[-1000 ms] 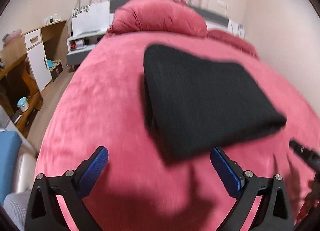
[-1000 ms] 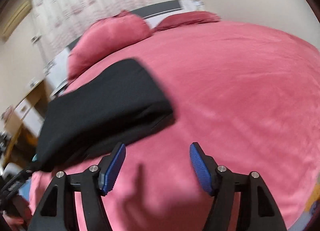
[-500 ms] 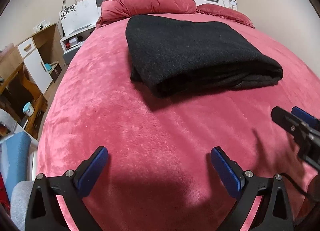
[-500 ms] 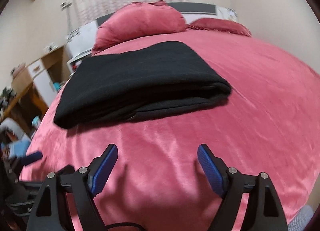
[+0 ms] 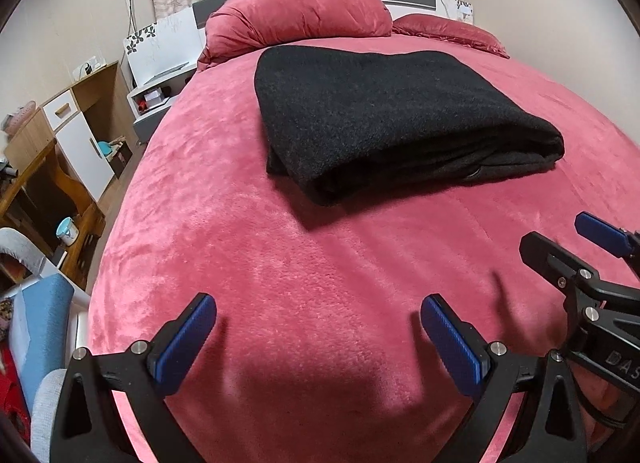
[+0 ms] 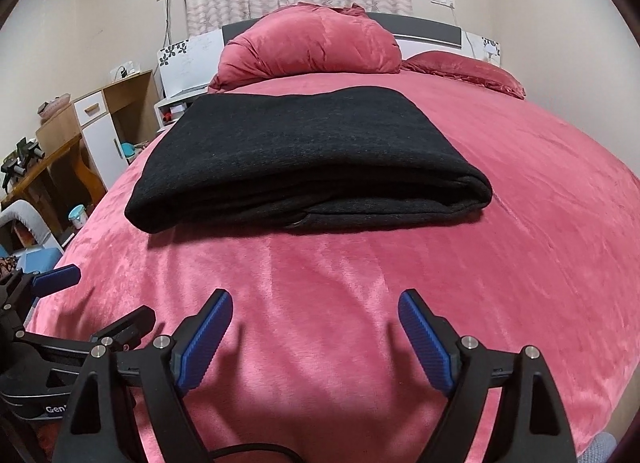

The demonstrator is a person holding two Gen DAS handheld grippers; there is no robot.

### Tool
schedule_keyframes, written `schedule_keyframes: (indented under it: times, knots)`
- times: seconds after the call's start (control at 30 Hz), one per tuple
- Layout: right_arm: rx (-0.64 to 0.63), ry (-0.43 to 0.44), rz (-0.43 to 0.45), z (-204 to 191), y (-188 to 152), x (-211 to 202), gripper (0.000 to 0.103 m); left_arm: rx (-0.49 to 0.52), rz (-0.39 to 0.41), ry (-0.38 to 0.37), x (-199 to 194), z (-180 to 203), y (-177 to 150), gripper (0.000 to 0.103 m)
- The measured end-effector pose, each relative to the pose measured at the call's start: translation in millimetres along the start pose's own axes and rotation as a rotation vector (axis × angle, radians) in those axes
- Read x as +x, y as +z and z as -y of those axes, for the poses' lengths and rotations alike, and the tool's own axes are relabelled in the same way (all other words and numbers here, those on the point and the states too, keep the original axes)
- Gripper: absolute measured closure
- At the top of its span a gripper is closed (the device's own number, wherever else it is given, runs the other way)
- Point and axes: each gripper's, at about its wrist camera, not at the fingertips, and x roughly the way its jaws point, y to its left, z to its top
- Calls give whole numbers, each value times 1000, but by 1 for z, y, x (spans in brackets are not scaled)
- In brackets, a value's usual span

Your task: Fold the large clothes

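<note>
A dark charcoal garment [image 5: 380, 115] [image 6: 300, 151] lies folded into a thick rectangle on the pink bed cover [image 5: 280, 263] [image 6: 520, 223], its folded edge facing me. My left gripper [image 5: 316, 303] hovers open over bare cover, short of the garment, with nothing between its blue pads. My right gripper [image 6: 315, 297] is also back from the garment. Its jaws are opening and hold nothing. Each gripper shows in the other's view: the right gripper [image 5: 560, 233] at the right edge, the left gripper [image 6: 100, 295] at the lower left.
Two pink pillows [image 6: 312, 47] [image 6: 464, 67] lie at the headboard. Left of the bed stand a white nightstand [image 5: 160, 79], a wooden cabinet and desk [image 5: 68, 135], and a grey chair with blue cloth [image 5: 36, 323]. A wall runs along the right.
Both grippers have drawn back from the folded garment toward the foot of the bed. The right one has rolled level and its jaws have spread wider. The garment lies still.
</note>
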Motion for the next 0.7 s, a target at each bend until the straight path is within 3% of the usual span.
schedule_keyframes:
  times: [0.7]
  knots:
    - [42, 6, -10, 7, -2, 2, 17, -26, 6, 27, 2, -6, 1, 0]
